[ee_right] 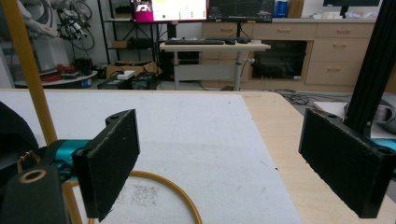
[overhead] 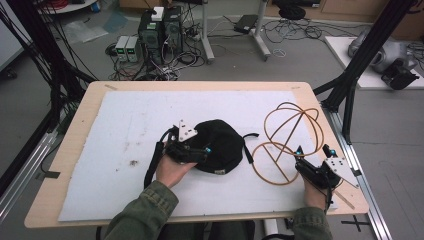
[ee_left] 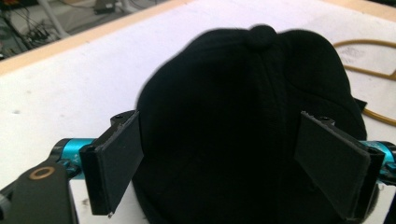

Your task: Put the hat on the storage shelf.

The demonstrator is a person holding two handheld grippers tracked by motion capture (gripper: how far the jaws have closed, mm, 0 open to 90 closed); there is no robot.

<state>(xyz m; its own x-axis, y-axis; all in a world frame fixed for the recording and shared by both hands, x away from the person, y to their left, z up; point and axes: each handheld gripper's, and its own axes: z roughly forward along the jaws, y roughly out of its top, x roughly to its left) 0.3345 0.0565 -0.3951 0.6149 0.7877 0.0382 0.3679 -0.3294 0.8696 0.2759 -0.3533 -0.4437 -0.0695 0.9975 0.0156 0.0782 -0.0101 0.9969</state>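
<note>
My left tool [overhead: 200, 150] sits at the 9 o'clock edge of the black cap [overhead: 220, 145], its jaws spread wide. In the left gripper view the two black pads [ee_left: 116, 163] stand either side of the cap's crown [ee_left: 238, 130] without pressing it, and the cap's top button [ee_left: 261, 35] shows at 12 o'clock beyond them. My left hand [overhead: 172, 170] grips that tool from below, the green sleeve [overhead: 145, 210] coming in from 6 o'clock.

My right tool [overhead: 305, 162] is at the 4 o'clock side of the white mat [overhead: 125, 130], jaws also wide and holding nothing; in the right gripper view its pads [ee_right: 109, 158] frame bare mat and counter edge. It rests just beside the 3 o'clock side of the wire hat stand's flat ring [overhead: 272, 162], and a curve of that tan ring [ee_right: 173, 191] lies between the jaws, touching neither that I can see.

The cap lies on the mat near the counter's middle, its strap [overhead: 249, 145] trailing toward 3 o'clock. The tan wire hat stand [overhead: 290, 135] lies tipped on the mat just beside the cap at 3 o'clock, its rounded cage toward 1 o'clock.

The wooden counter [overhead: 75, 130] borders the mat all around. Past its 12 o'clock edge, computer towers [overhead: 160, 30] and tangled cables [overhead: 295, 27] sit on the floor.
</note>
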